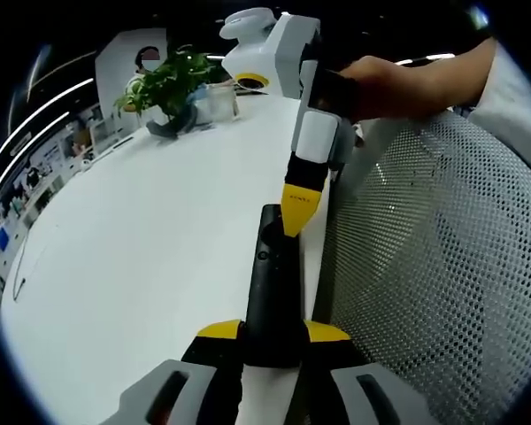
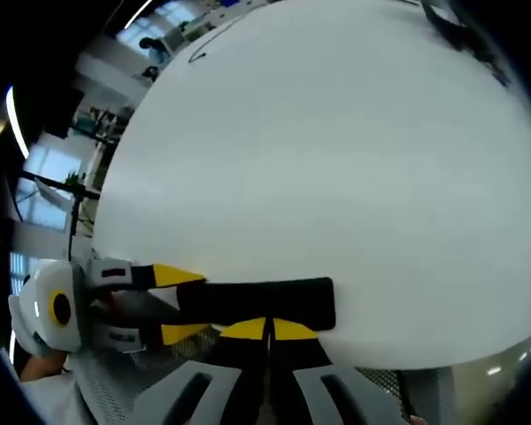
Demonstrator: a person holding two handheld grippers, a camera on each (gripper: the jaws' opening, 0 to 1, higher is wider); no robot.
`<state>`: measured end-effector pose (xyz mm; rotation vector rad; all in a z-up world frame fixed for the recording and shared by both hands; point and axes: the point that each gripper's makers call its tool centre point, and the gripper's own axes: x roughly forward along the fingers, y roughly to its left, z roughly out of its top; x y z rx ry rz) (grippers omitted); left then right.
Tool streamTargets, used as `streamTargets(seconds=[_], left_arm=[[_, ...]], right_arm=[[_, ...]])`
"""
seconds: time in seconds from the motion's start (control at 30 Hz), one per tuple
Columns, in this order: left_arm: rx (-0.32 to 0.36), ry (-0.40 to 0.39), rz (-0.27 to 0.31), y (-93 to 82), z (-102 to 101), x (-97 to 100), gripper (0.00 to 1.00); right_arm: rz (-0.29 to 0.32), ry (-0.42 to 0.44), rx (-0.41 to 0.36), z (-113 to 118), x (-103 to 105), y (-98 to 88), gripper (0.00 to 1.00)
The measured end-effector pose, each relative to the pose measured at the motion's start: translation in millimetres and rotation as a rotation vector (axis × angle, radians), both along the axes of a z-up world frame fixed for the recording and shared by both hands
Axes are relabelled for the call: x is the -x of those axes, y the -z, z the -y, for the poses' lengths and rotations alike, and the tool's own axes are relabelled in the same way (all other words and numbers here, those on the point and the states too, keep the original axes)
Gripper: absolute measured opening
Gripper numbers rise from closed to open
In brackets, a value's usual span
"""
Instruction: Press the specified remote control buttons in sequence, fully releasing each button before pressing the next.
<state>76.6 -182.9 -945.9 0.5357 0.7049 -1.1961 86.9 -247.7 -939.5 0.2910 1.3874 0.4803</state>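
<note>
Remote [image 1: 273, 292] is clamped at its near end in my left tool [image 1: 274, 341], over the white tabletop [image 1: 150, 266] edge. Right tool [image 1: 299, 212], tips closed together, is pressing its far end. Can't tell how many presses are left.

Both my feeds are evenly lit from overhead, with bright ceiling light strips [image 1: 49, 102] streaking along the curved edge of the left gripper view, and the white worktop [image 1: 159, 257] reads bright and nearly shadowless. In the right gripper view the worktop [image 2: 336, 150] washes out to a flat pale glare. Fisheye bending is strong at the rims, and the background there goes soft and smeared.
</note>
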Motion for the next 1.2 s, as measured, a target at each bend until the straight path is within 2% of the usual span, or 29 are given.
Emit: streamTargets(seconds=[0.13,0.3,0.43,0.57,0.7,0.87,1.07,1.2], left_arm=[[-0.001,0.003,0.003,-0.2,0.2,0.5,0.24],[0.000,0.005,0.002,-0.4,0.2,0.9,0.24],[0.003,0.014,-0.005,-0.6,1.4,3.7,0.24],[-0.001,0.029,0.001,-0.6,2.6,5.8,0.24],[0.013,0.012,-0.010,-0.7,1.9,5.4,0.24],[0.019,0.008,-0.003,-0.4,2.5,5.1,0.24],[0.022,-0.004,-0.004,-0.3,2.9,4.2,0.25],[0.023,-0.027,-0.012,-0.3,3.3,3.6,0.25]], right_arm=[[-0.007,0.010,-0.006,-0.7,0.4,-0.5,0.00],[0.036,0.007,0.001,-0.4,-4.9,-3.7,0.00],[0.038,0.007,-0.009,-2.4,-5.1,-4.3,0.00],[0.034,-0.007,0.010,-2.4,-3.6,-1.9,0.00],[0.063,-0.039,0.026,-3.0,-3.6,-1.2,0.00],[0.067,-0.031,0.033,-2.1,-4.4,-0.6,0.00],[0.118,-0.120,0.117,-3.8,-4.6,0.2,0.00],[0.131,-0.181,0.166,-5.1,-4.6,0.5,0.00]])
